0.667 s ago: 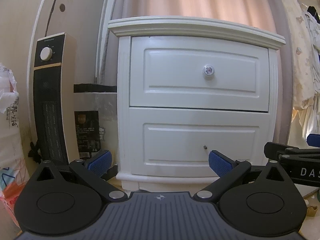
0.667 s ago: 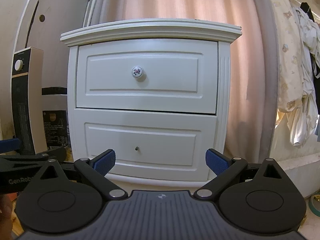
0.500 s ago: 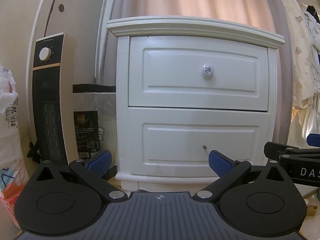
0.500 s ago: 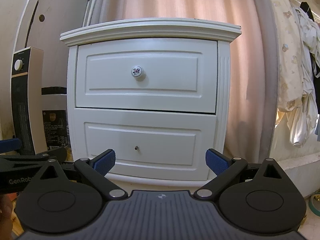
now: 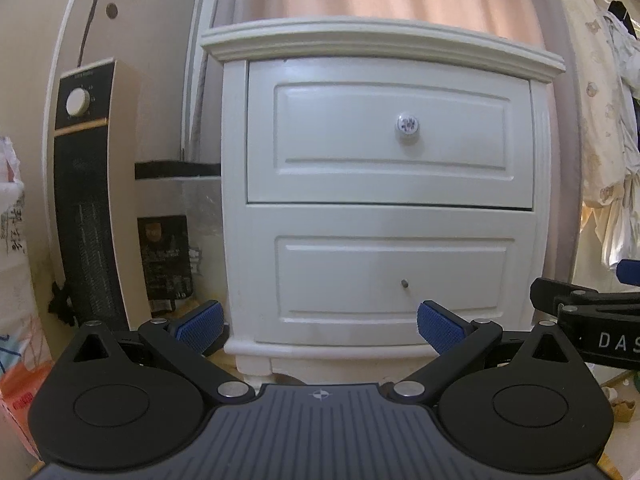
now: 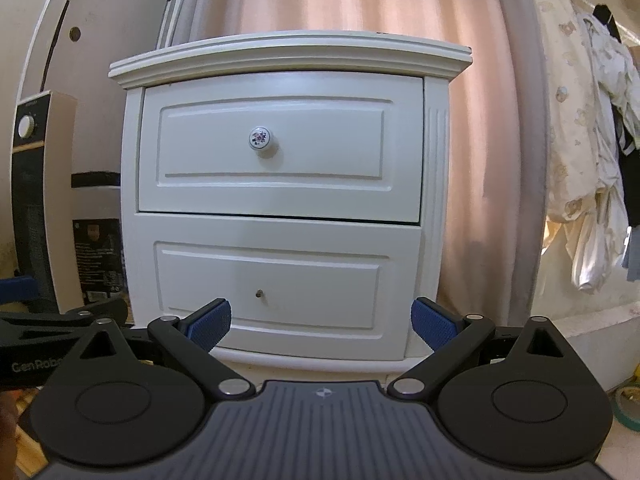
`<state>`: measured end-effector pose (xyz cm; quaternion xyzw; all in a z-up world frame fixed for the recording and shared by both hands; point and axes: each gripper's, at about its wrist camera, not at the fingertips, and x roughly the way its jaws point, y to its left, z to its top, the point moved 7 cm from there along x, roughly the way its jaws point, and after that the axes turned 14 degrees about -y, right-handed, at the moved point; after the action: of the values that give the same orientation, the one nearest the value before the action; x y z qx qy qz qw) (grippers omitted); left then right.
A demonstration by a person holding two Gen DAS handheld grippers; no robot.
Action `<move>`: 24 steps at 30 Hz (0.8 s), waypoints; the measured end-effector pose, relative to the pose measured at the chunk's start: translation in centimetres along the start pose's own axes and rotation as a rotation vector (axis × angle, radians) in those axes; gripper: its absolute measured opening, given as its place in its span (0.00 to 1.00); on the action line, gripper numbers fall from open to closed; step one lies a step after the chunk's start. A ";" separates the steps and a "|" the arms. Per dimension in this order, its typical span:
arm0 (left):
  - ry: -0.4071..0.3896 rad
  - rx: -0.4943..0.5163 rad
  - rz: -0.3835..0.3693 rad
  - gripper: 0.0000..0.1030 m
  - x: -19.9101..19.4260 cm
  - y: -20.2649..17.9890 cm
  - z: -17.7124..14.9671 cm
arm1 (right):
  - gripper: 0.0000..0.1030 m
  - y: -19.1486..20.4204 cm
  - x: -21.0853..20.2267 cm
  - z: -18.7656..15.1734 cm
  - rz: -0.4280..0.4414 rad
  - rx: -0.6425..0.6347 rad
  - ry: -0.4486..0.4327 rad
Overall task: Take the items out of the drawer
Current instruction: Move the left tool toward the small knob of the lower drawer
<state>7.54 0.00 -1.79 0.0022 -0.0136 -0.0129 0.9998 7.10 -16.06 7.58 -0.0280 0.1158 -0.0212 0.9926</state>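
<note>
Drawers, two, white nightstand (image 5: 384, 200), straight ahead, both shut; contents hidden.
Top drawer (image 6: 280, 148): front closed, round flowered knob (image 6: 262, 139) at centre.
Lower drawer (image 6: 272, 284): knob missing, bare screw stub (image 6: 259, 293) only.
Left gripper (image 5: 320, 324): jaws spread wide, empty, low, well short of cabinet.
Right gripper (image 6: 320, 322): likewise wide, empty.
Advice: close squarely on flowered knob, pull straight out, level.

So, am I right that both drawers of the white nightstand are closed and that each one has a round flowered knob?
Not quite. Both drawers of the nightstand are closed, but only the top drawer has a round flowered knob. The bottom drawer has just a small bare metal stud where a knob would sit. The right wrist view shows this clearly.
</note>
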 end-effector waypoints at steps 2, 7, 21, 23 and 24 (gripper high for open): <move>0.000 0.001 0.002 1.00 0.0 0.0 -0.1 | 1.00 0.0 0.0 -0.1 0.000 0.004 0.006; 0.004 -0.001 0.005 1.00 0.2 0.2 -0.1 | 1.00 -0.2 0.3 -0.4 -0.003 0.007 0.017; 0.015 -0.002 0.006 1.00 0.4 0.5 -0.4 | 1.00 0.3 0.6 -1.3 0.003 0.000 0.028; 0.017 -0.004 0.007 1.00 0.5 0.5 -0.4 | 1.00 0.3 0.5 -1.3 0.005 -0.001 0.028; 0.018 -0.006 0.008 1.00 0.5 0.5 -0.4 | 1.00 0.3 0.5 -1.3 0.006 -0.002 0.029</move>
<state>8.11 0.48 -2.18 -0.0007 -0.0045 -0.0088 1.0000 7.33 -15.82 6.17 -0.0282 0.1303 -0.0187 0.9909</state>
